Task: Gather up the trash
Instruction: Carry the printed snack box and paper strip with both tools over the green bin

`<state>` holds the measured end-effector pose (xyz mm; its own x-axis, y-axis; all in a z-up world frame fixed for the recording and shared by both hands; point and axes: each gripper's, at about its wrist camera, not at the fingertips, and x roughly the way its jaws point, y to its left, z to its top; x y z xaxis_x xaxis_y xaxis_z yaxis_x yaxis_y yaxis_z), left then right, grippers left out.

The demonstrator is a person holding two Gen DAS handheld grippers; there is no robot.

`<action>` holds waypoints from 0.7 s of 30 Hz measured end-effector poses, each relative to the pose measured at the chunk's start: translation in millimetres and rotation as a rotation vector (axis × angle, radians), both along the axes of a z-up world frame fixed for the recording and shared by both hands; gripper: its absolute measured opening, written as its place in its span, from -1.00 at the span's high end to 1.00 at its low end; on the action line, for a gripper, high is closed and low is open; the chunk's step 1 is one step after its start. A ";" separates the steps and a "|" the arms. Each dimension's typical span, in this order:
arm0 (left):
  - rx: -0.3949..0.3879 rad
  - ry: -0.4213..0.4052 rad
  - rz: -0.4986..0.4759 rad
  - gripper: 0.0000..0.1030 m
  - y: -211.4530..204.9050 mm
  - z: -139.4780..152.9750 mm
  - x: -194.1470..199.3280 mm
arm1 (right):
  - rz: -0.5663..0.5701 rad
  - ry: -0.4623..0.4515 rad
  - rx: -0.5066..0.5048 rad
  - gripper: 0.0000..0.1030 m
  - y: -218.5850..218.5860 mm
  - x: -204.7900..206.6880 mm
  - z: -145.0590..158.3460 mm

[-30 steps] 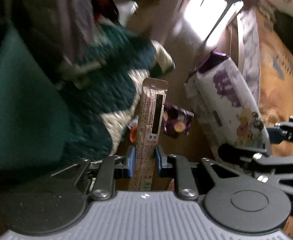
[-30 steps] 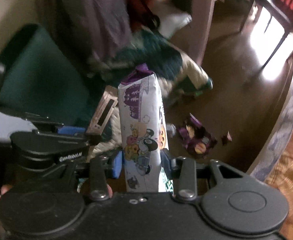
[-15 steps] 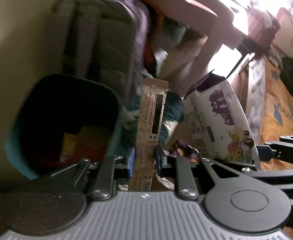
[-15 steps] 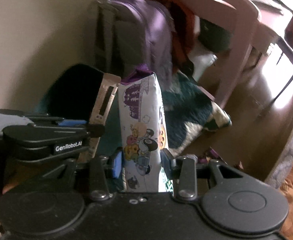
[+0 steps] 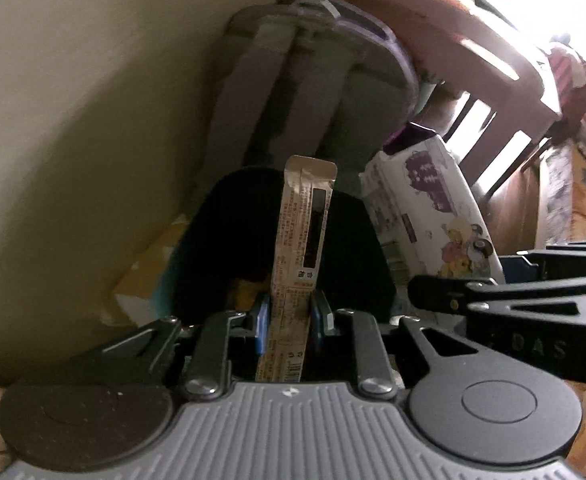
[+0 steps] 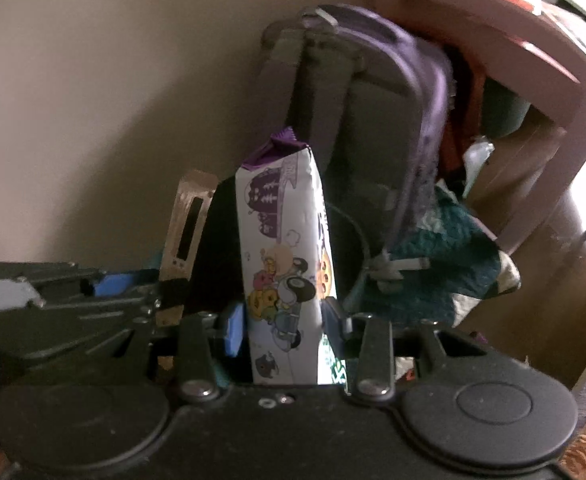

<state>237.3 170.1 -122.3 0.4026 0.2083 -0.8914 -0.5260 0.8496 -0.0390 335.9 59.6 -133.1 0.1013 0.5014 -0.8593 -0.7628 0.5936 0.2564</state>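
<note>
Item one: our left gripper (image 5: 291,316), blue pads pinched tight on a long, narrow tan snack wrapper with a black stripe and fine print (image 5: 301,240), held upright with its torn top at twelve o'clock. Item two: our right gripper (image 6: 283,326), clamped on a white crinkled snack bag with purple top and cartoon figures (image 6: 283,248), also upright. In the left wrist view the bag (image 5: 429,208) stands at two o'clock of the wrapper, just beside it; in the right wrist view the wrapper (image 6: 187,232) sits at nine o'clock of the bag. Item three: a dark round bin with a teal outer wall (image 5: 165,288), directly behind both pieces of trash; its mouth is mostly black shadow, with something yellow (image 5: 243,292) showing low inside, and we cannot tell what it is. Item four: a grey and purple backpack (image 6: 373,92) at twelve o'clock, against the cream wall (image 5: 73,100). Item five: a dark green and cream knitted blanket (image 6: 453,268) at three o'clock of the bin.
</note>
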 end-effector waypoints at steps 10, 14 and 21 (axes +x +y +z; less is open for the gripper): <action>-0.014 0.107 -0.011 0.61 46.8 -41.2 5.2 | -0.019 0.056 -0.064 0.22 53.8 -4.3 -41.4; -0.050 0.141 -0.022 0.61 54.1 -55.5 9.8 | -0.052 0.079 -0.113 0.22 59.5 0.8 -56.9; -0.132 0.219 -0.032 0.60 66.3 -84.9 22.6 | -0.080 0.113 -0.199 0.21 67.7 5.3 -75.1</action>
<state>260.0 236.4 -207.2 0.2018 0.0742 -0.9766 -0.5072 0.8609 -0.0394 341.2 127.3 -208.2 0.0315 0.3156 -0.9484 -0.6842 0.6985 0.2097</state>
